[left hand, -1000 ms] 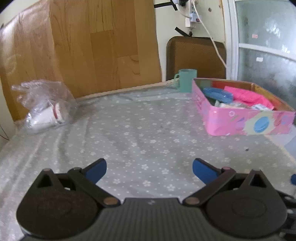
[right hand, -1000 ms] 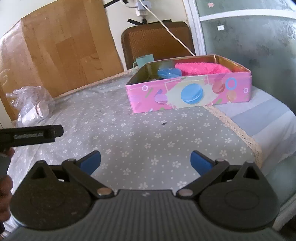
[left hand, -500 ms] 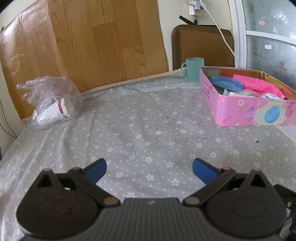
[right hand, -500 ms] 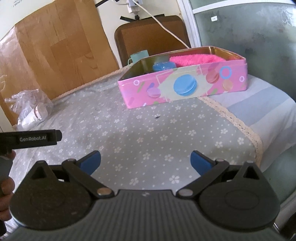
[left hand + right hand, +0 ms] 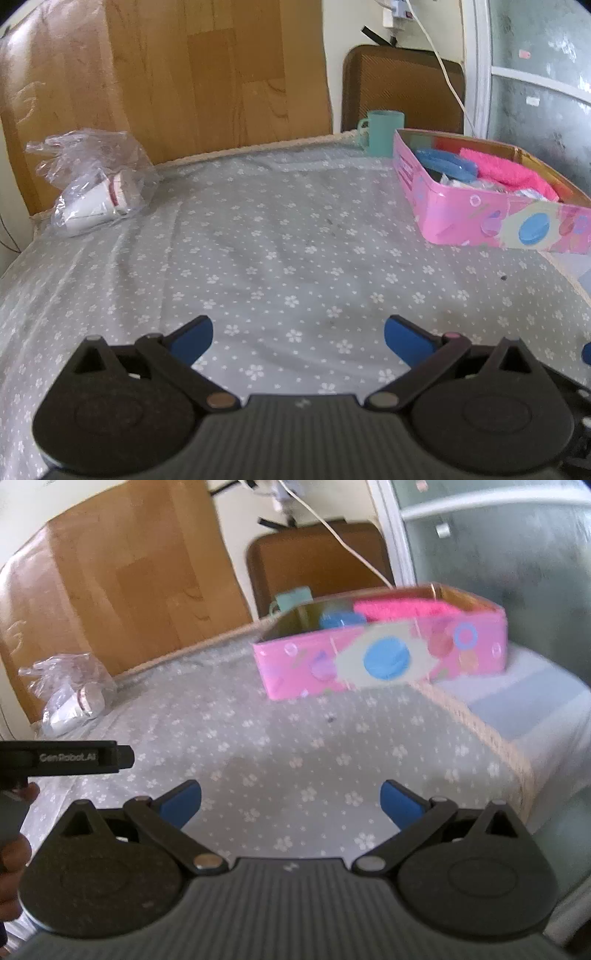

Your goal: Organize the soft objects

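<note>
Left gripper (image 5: 298, 338) and right gripper (image 5: 291, 800) low over floral tabletop (image 5: 280, 258), jaws apart and empty, pink tin (image 5: 491, 221) holding pink towel (image 5: 506, 173) far right, plastic bag (image 5: 92, 188) far left

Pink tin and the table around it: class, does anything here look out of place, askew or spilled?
Nothing is spilled. The pink tin overhangs the tablecloth edge onto the striped cloth, and a crumpled plastic bag holding a tipped cup lies at the far left.
</note>
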